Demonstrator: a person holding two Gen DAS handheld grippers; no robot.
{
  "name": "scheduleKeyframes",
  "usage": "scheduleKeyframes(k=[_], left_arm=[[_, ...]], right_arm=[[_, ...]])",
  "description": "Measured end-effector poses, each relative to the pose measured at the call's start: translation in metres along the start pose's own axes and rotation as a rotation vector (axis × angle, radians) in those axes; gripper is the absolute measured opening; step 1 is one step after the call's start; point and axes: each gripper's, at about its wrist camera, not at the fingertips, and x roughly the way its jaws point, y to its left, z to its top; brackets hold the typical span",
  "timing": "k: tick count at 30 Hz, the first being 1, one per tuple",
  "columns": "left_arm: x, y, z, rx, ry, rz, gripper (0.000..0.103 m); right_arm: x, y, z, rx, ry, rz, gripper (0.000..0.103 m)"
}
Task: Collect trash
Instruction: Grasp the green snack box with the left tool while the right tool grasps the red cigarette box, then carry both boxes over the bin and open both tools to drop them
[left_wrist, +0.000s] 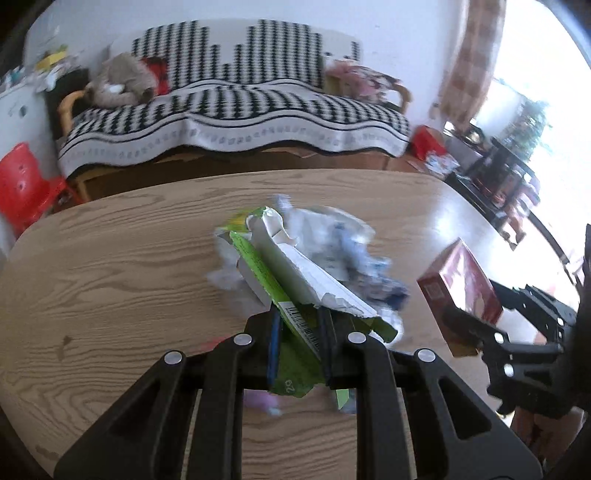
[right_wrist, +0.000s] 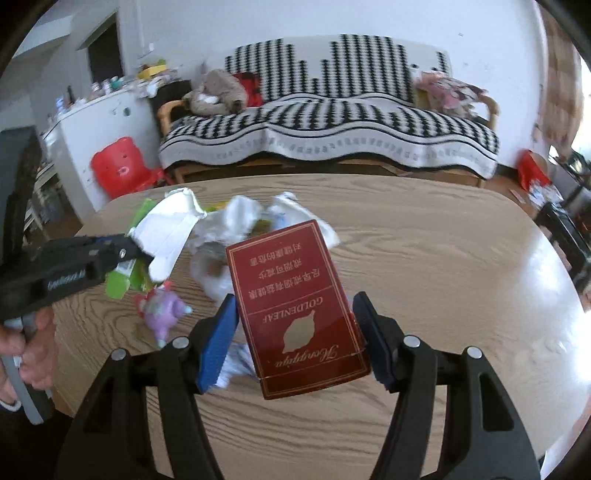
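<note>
My left gripper (left_wrist: 299, 332) is shut on a torn green-and-white carton (left_wrist: 295, 280) with a barcode, held above the wooden table (left_wrist: 110, 258). Crumpled white paper and plastic (left_wrist: 340, 243) hangs or lies just behind it; blur hides which. My right gripper (right_wrist: 295, 332) is shut on a dark red cigarette carton (right_wrist: 295, 306) with gold lettering, its blue pads (right_wrist: 218, 336) pressing both long sides. The left wrist view shows that red carton (left_wrist: 461, 284) lifted at the right in the right gripper (left_wrist: 476, 332). In the right wrist view the left gripper (right_wrist: 125, 251) holds the torn carton (right_wrist: 166, 232) at the left.
A small purple toy figure (right_wrist: 162, 310) lies on the table (right_wrist: 443, 277) below the left gripper, beside white crumpled trash (right_wrist: 236, 218). Beyond the table stand a sofa under a black-and-white throw (right_wrist: 332, 122), a red stool (right_wrist: 118, 166) and a white cabinet (right_wrist: 99, 122).
</note>
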Motion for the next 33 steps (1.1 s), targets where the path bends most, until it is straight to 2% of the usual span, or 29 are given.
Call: scheduleKeyframes(k=[6, 13, 17, 23, 27, 33], left_arm=[[0.003, -0.078, -0.007, 0.13, -0.001, -0.089, 0.016], [0.014, -0.183, -0.033, 0.293, 0.035, -0.222, 0.016], [0.017, -0.237, -0.048, 0.365, 0.048, -0.302, 0.016], [0.019, -0.33, -0.073, 0.47, 0.066, -0.465, 0.016], [0.026, -0.383, -0.098, 0.528, 0.119, -0.549, 0.016], [0.049, -0.445, -0.145, 0.63, 0.221, -0.612, 0.016]], right_arm=[[-0.037, -0.067, -0.018, 0.124, 0.014, -0.076, 0.063], [-0.09, -0.164, -0.057, 0.293, 0.03, -0.224, 0.062], [-0.126, -0.224, -0.09, 0.41, 0.032, -0.312, 0.062], [-0.185, -0.299, -0.152, 0.575, 0.013, -0.421, 0.063], [-0.221, -0.344, -0.201, 0.684, 0.023, -0.487, 0.063], [-0.247, -0.386, -0.266, 0.817, 0.071, -0.491, 0.063]])
